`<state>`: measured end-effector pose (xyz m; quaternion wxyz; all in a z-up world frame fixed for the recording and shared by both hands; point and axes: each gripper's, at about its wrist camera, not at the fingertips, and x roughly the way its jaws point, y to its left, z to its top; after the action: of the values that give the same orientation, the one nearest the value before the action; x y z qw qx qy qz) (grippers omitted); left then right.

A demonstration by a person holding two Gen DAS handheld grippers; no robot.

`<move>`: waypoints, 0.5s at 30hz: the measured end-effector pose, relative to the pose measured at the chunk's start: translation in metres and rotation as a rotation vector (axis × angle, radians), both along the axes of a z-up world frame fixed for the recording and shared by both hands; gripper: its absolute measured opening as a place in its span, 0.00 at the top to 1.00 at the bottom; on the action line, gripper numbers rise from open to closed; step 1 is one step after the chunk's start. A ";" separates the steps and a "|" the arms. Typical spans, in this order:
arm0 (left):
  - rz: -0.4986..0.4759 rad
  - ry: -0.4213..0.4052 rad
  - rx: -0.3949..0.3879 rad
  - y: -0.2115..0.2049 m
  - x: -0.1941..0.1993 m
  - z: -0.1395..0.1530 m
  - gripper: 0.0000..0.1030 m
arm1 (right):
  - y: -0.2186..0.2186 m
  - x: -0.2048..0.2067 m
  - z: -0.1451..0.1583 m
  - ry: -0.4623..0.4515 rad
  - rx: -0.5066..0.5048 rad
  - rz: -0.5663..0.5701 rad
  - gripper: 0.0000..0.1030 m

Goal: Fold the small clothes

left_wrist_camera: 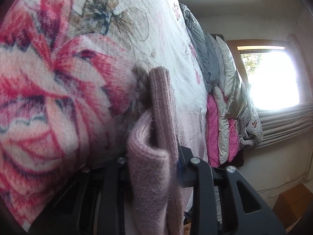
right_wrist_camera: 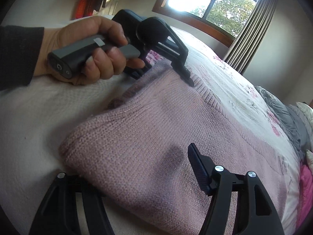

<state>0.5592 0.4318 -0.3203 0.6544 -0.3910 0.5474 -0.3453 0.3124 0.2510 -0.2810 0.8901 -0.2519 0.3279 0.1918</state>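
Left gripper [left_wrist_camera: 156, 137]: clamped on a bunched fold of the pink knit sweater [right_wrist_camera: 156, 146]; ribbed edge stood up between its fingers, fabric filling the gap in the left wrist view.
Left gripper seen from the right: at the far edge of the sweater, held by the person's hand [right_wrist_camera: 93, 54], its tip pressed into the knit near the ribbed hem.
Right gripper [right_wrist_camera: 133, 176]: jaws spread wide, the near end of the sweater lying between them; the right finger [right_wrist_camera: 197, 168] hovered over the knit, the left one sat low at the garment's near-left edge. Whether either pad actually touched the fabric, I could not tell.
Sweater position: spread on the floral bedspread [right_wrist_camera: 225, 82], long axis running from the right gripper away toward the left gripper.
Key relation: the two grippers sat at opposite ends of the garment, left far, right near; the near end was not yet gripped.
Judged step: right gripper likely needed to close on the near edge before a fold.
Farther out: stacked pillows [left_wrist_camera: 225, 117] beyond the bed, window [right_wrist_camera: 213, 2] at the far wall.
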 end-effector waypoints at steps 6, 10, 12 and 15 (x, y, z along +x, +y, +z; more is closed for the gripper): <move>-0.002 -0.017 -0.009 0.001 0.000 -0.004 0.76 | 0.008 0.009 -0.001 -0.003 0.024 -0.035 0.35; 0.000 -0.031 -0.013 0.004 -0.005 -0.007 0.76 | 0.010 0.015 -0.001 0.003 0.043 -0.052 0.36; 0.002 -0.034 -0.012 0.005 -0.008 -0.008 0.76 | 0.010 0.016 -0.003 0.007 0.050 -0.055 0.38; 0.006 -0.037 -0.008 0.004 -0.011 -0.009 0.76 | 0.011 0.017 -0.004 0.011 0.050 -0.060 0.39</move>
<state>0.5484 0.4359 -0.3294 0.6640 -0.3888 0.5326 -0.3525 0.3294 0.2624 -0.2855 0.8997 -0.2187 0.3352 0.1745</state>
